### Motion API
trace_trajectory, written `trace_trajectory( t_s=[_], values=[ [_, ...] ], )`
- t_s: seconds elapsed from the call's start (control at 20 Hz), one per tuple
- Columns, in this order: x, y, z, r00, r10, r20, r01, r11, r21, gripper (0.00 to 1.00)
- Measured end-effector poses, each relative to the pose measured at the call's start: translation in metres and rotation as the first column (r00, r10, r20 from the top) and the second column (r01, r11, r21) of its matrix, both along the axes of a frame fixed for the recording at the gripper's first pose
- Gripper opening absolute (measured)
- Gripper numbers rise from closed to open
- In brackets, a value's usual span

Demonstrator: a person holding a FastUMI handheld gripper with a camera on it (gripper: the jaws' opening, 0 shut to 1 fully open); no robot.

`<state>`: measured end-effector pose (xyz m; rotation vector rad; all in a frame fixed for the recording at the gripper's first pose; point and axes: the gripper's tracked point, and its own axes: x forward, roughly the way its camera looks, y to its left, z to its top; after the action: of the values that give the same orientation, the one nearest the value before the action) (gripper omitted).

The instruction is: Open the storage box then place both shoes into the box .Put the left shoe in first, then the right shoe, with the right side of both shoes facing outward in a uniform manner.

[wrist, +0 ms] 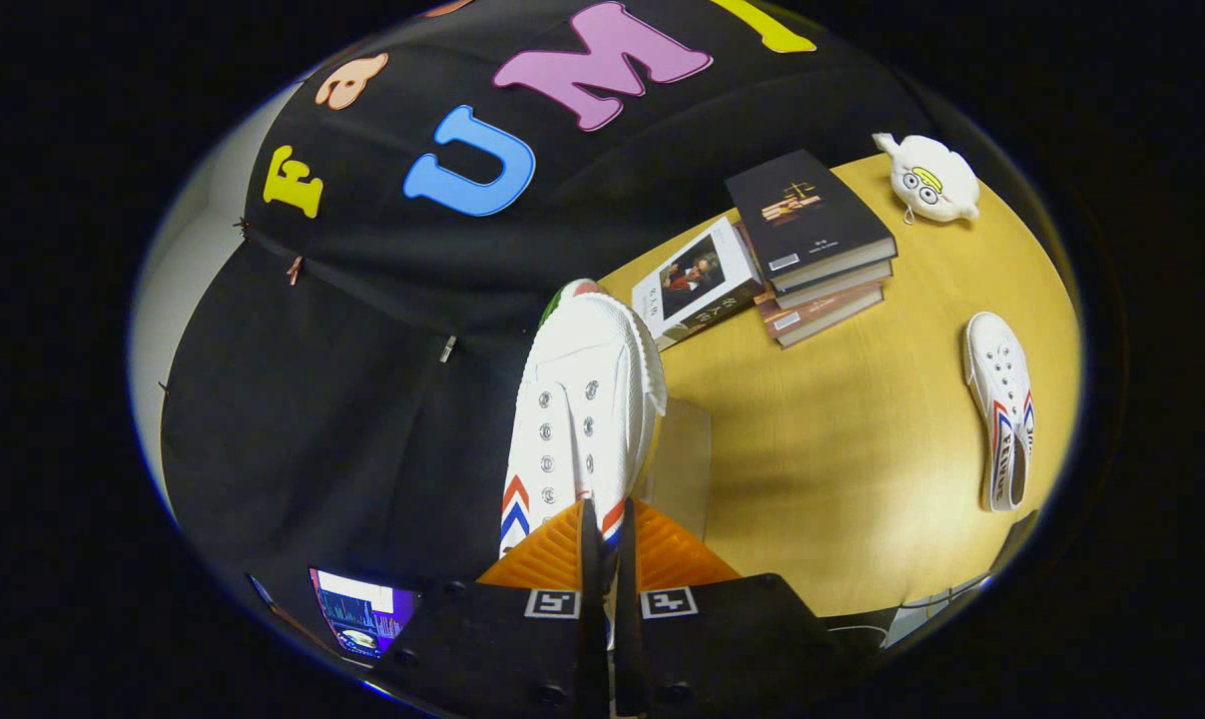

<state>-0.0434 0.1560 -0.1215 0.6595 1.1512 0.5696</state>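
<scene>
While the jaws pinch its heel, white shoe point(582, 409) pointing ahead

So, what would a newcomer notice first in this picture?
First, the white shoe clamped between the orange fingers of the gripper, pointing away above the table's edge. Then the second white shoe lying alone on the table to the right, and the stack of books beyond it.
</scene>
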Motion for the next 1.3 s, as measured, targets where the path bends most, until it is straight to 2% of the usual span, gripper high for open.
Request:
trace_trajectory(
  t_s=[0.25, 0.4, 0.55, 0.9, 1.05, 1.1, 1.25, 1.3],
  values=[
    [-0.014, 0.081, 0.01, 0.999, 0.049, -0.001, -0.049, 0.998, 0.031, 0.07],
    [-0.017, 0.125, -0.021, 0.998, 0.058, -0.016, -0.058, 0.998, 0.002, 0.07],
    [-0.018, 0.158, -0.053, 0.999, 0.03, -0.036, -0.032, 0.998, -0.052, 0.07],
    [-0.028, 0.191, -0.102, 0.996, 0.055, -0.073, -0.067, 0.984, -0.167, 0.08],
    [-0.034, 0.19, -0.113, 0.993, 0.102, -0.064, -0.113, 0.971, -0.211, 0.08],
    [-0.039, 0.203, -0.112, 0.991, 0.113, -0.069, -0.124, 0.977, -0.175, 0.13],
    [-0.03, 0.199, -0.106, 0.989, 0.149, -0.011, -0.149, 0.972, -0.181, 0.98],
    [-0.034, 0.195, -0.098, 0.984, 0.178, 0.019, -0.171, 0.964, -0.203, 0.98]
  ],
)
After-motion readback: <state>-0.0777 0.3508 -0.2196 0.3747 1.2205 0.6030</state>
